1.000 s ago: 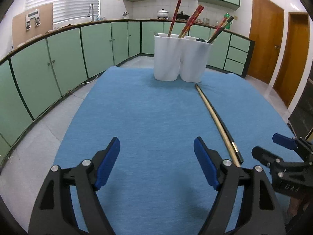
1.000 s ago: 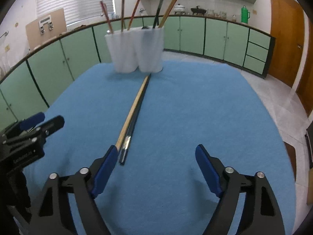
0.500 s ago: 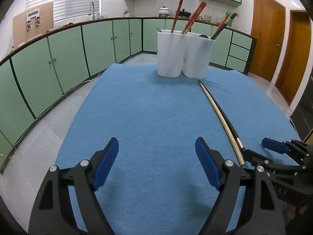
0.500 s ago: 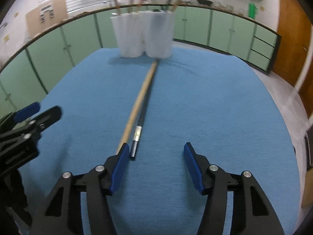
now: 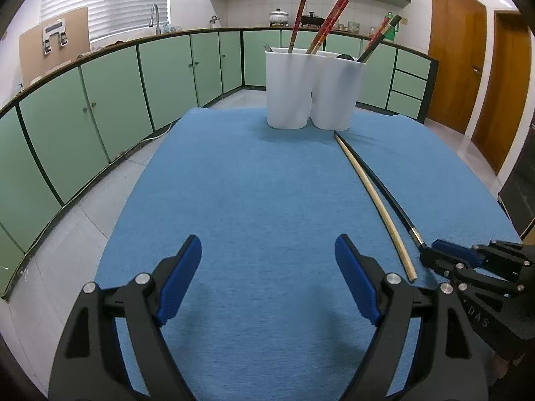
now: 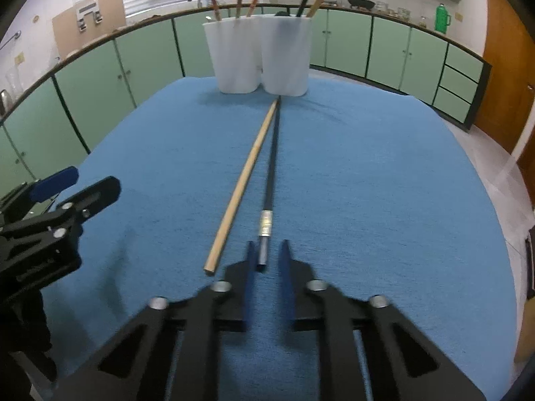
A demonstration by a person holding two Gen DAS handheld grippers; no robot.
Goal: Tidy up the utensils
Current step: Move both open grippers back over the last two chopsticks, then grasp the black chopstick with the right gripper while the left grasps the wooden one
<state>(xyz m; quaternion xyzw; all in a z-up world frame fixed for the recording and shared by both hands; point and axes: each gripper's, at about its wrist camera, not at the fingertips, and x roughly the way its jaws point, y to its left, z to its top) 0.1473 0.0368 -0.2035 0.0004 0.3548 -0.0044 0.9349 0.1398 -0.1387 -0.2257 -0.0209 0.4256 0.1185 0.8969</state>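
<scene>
The right gripper (image 6: 266, 257), fingers narrowed around the black chopstick (image 6: 271, 167) end, not yet clamped, may nudge it sideways; left gripper (image 5: 267, 274) wide open, empty.

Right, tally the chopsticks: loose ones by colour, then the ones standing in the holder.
Tan chopstick, loose: 1
Black chopstick, loose: 1
Standing chopsticks in holder: 5
Total: 7

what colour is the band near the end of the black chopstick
Silver, a metallic band on the black chopstick; clearest in the right wrist view.
</scene>
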